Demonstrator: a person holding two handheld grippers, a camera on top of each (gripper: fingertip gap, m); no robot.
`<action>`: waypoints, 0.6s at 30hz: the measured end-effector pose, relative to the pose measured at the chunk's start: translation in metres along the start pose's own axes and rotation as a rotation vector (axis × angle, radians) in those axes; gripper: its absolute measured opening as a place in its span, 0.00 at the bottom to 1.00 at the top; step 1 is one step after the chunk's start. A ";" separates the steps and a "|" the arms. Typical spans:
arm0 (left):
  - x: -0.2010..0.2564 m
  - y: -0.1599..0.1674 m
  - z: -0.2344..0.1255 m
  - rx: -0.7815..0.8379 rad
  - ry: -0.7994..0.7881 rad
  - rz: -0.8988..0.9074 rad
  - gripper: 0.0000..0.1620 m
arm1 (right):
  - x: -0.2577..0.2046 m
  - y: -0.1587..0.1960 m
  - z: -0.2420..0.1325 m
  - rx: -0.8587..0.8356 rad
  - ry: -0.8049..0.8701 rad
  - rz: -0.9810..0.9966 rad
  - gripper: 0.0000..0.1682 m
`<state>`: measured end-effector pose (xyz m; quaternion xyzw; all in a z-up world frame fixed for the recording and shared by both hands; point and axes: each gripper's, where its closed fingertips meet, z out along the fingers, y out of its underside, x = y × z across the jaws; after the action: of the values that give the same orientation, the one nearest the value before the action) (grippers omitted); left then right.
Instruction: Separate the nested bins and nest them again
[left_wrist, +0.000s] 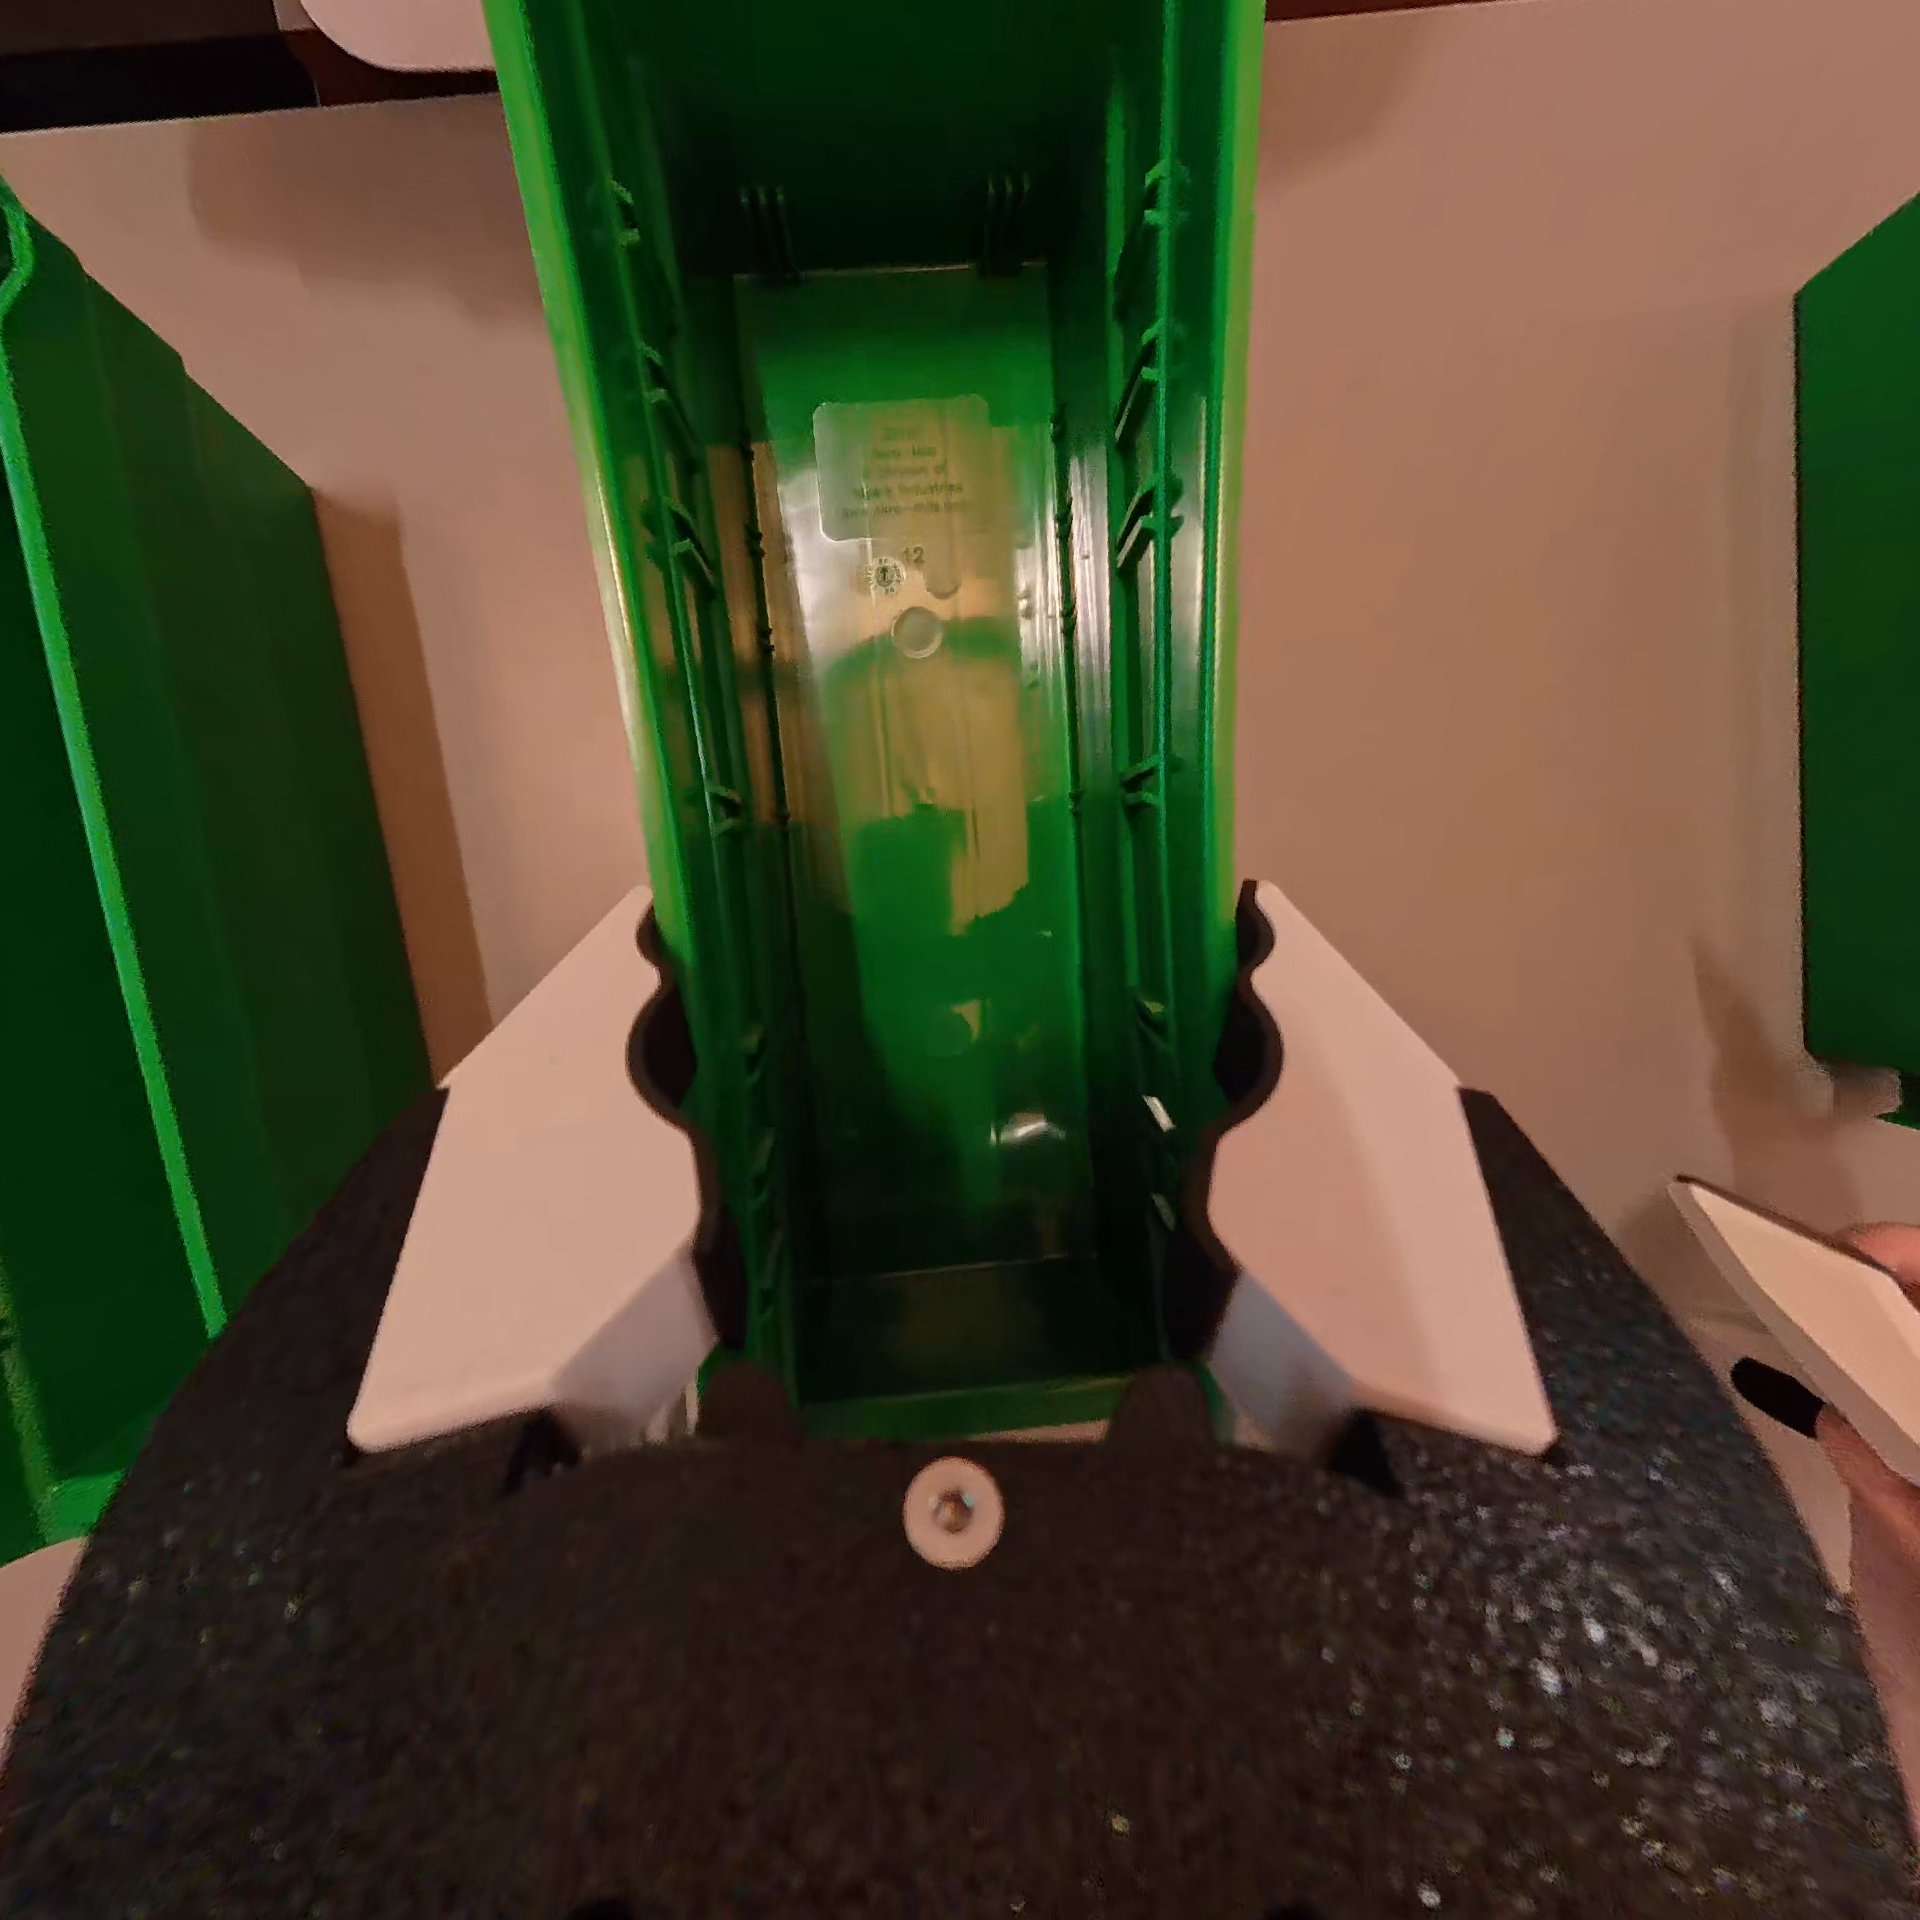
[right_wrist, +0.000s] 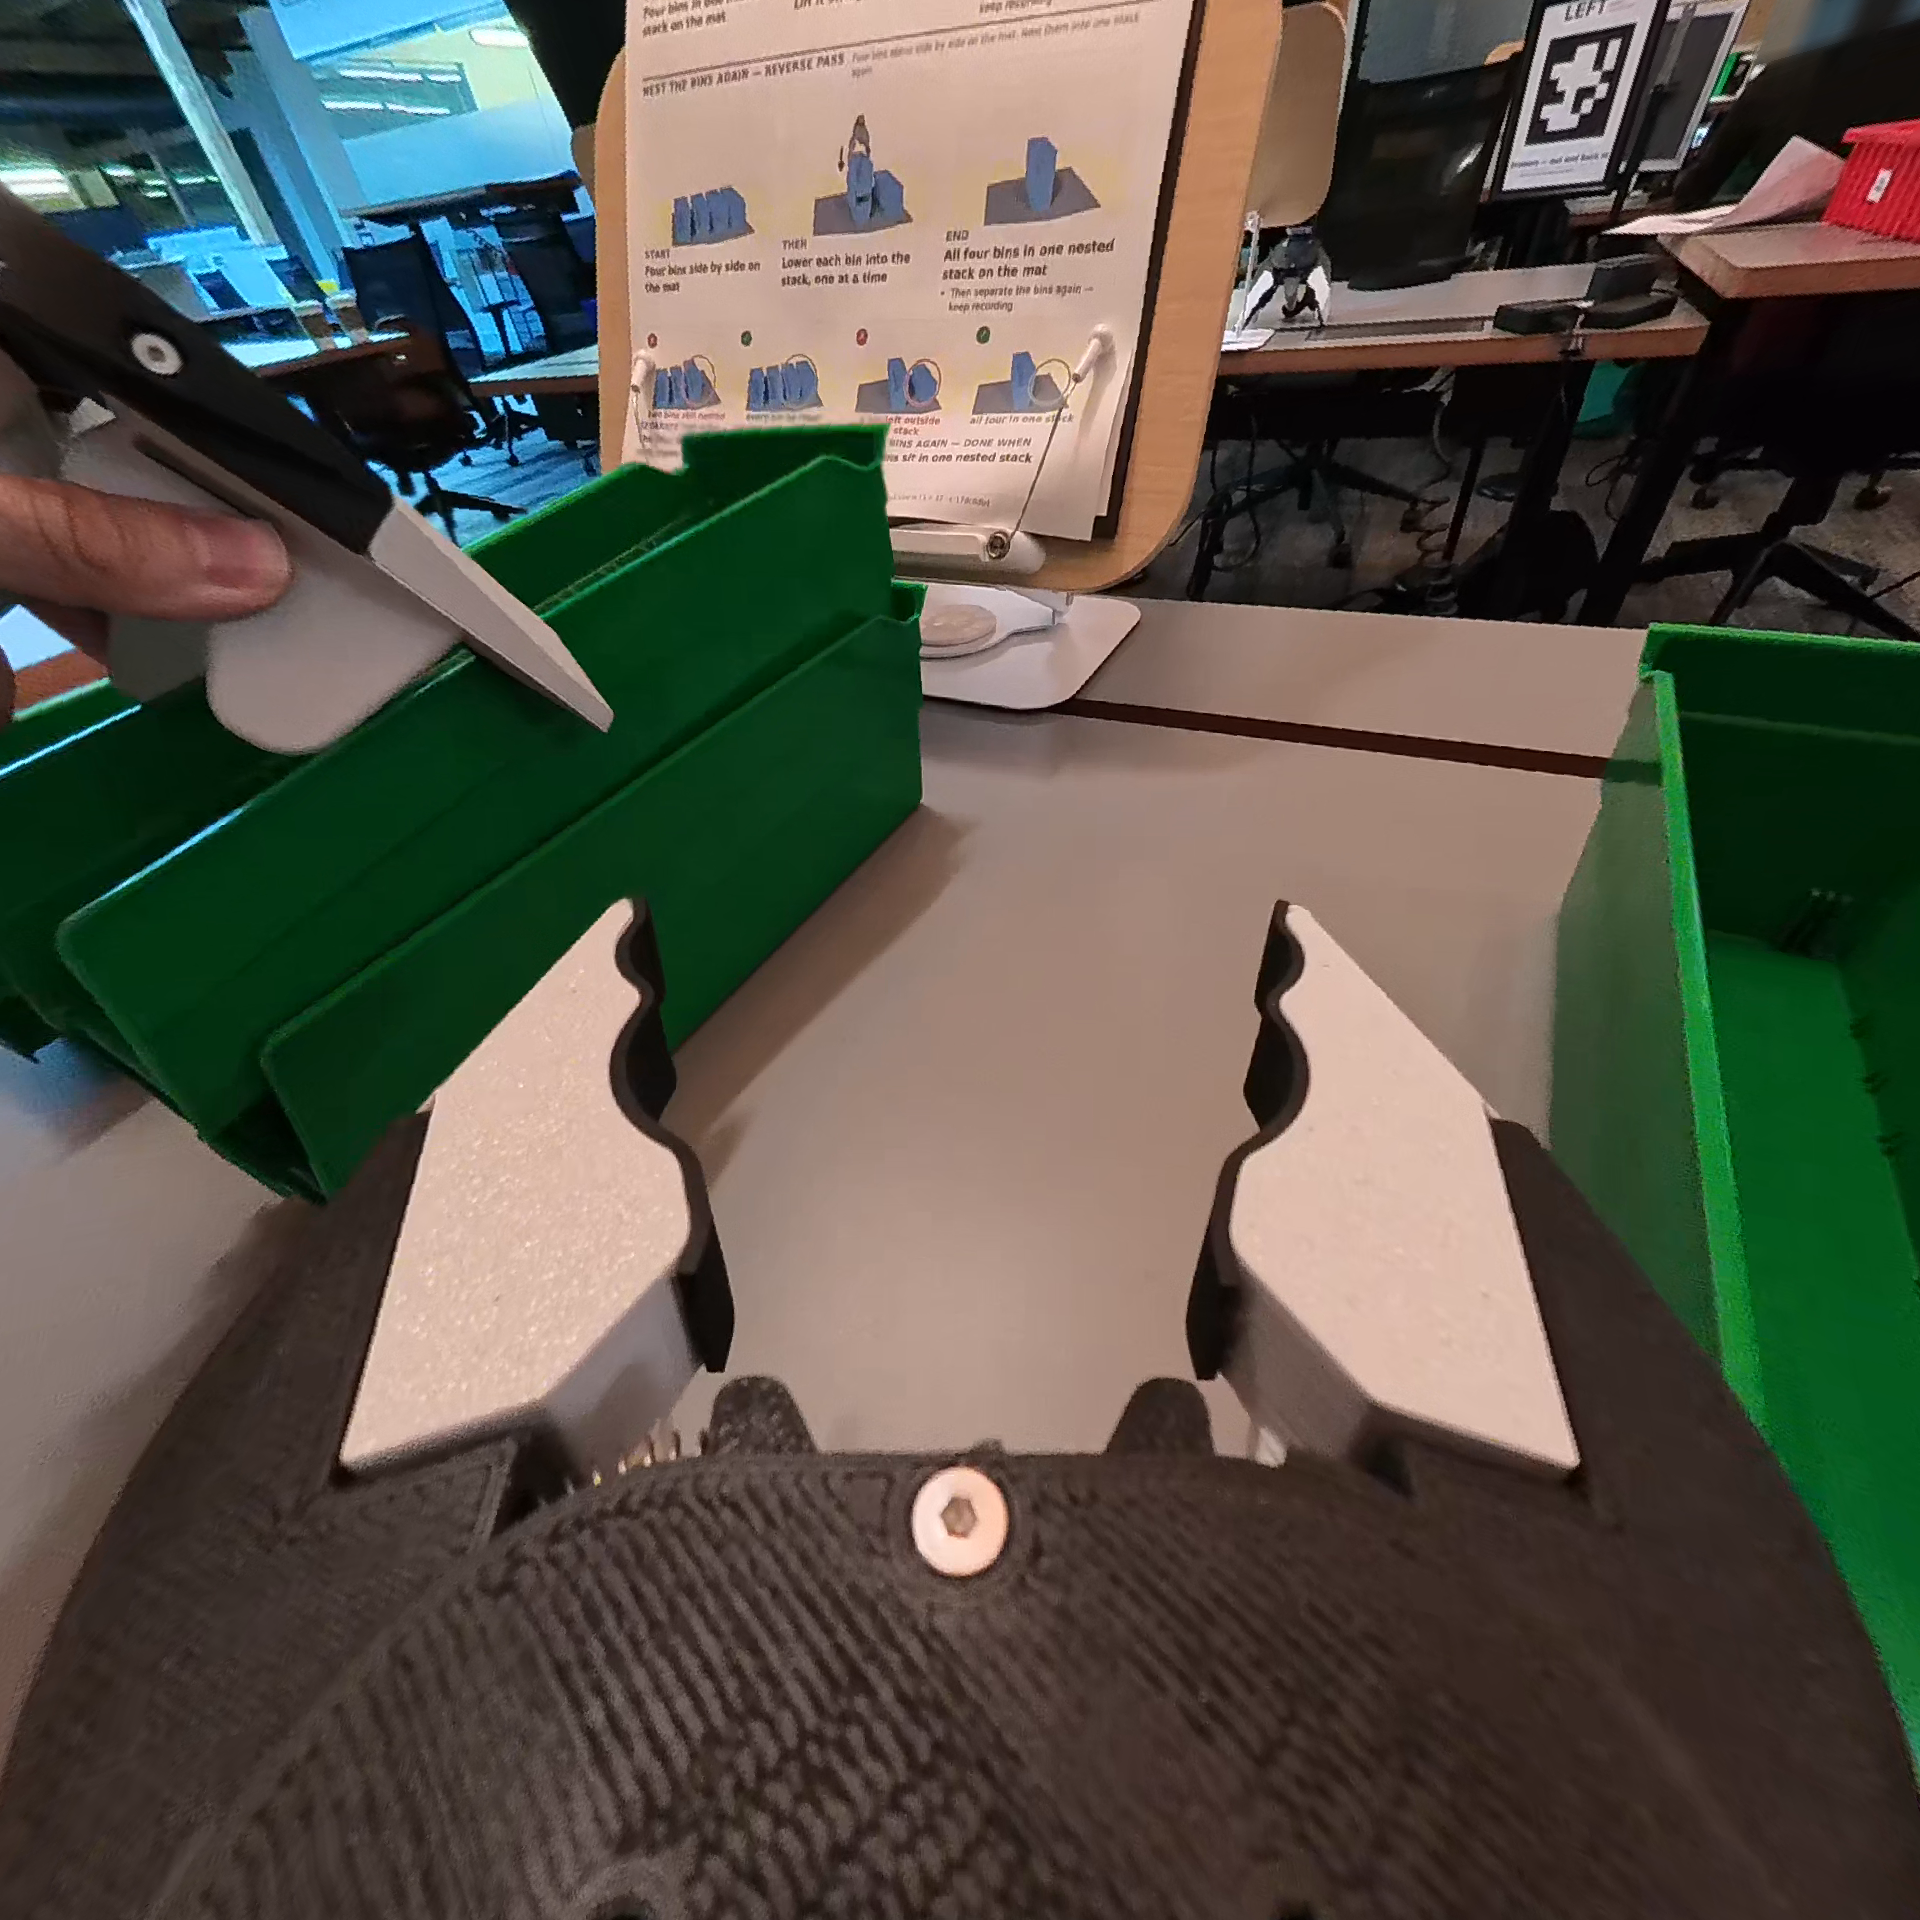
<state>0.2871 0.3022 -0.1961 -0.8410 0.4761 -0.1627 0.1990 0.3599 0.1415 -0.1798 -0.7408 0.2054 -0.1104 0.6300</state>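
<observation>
My left gripper (left_wrist: 951, 914) is shut on a long narrow green bin (left_wrist: 914, 675). One finger presses each outer side wall, and I look straight into the bin's open inside. In the right wrist view this gripper's white finger (right_wrist: 488, 644) and a hand reach onto a group of green bins (right_wrist: 582, 873) packed close together at the left. My right gripper (right_wrist: 956, 914) is open and empty, low over the grey table (right_wrist: 1195, 831), between that group and a separate green bin (right_wrist: 1787, 1039) at the right.
In the left wrist view more green bins stand at the left (left_wrist: 135, 779) and right (left_wrist: 1860, 675), and the right gripper's finger (left_wrist: 1797, 1320) shows at the right edge. An instruction sheet on a stand (right_wrist: 904, 260) stands at the table's far edge, with desks and chairs behind.
</observation>
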 end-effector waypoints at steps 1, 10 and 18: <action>0.000 0.000 0.001 -0.007 -0.002 -0.001 0.64 | -0.001 0.000 0.000 -0.001 -0.001 -0.002 0.67; -0.001 0.002 0.006 -0.015 -0.012 0.000 0.75 | -0.004 0.002 0.001 -0.007 -0.013 -0.012 0.67; -0.002 -0.031 -0.068 0.301 0.109 0.081 0.75 | -0.011 0.006 0.004 -0.038 -0.020 -0.045 0.68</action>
<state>0.2778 0.3064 -0.1224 -0.7717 0.4900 -0.2692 0.3032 0.3510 0.1487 -0.1850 -0.7582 0.1843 -0.1132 0.6152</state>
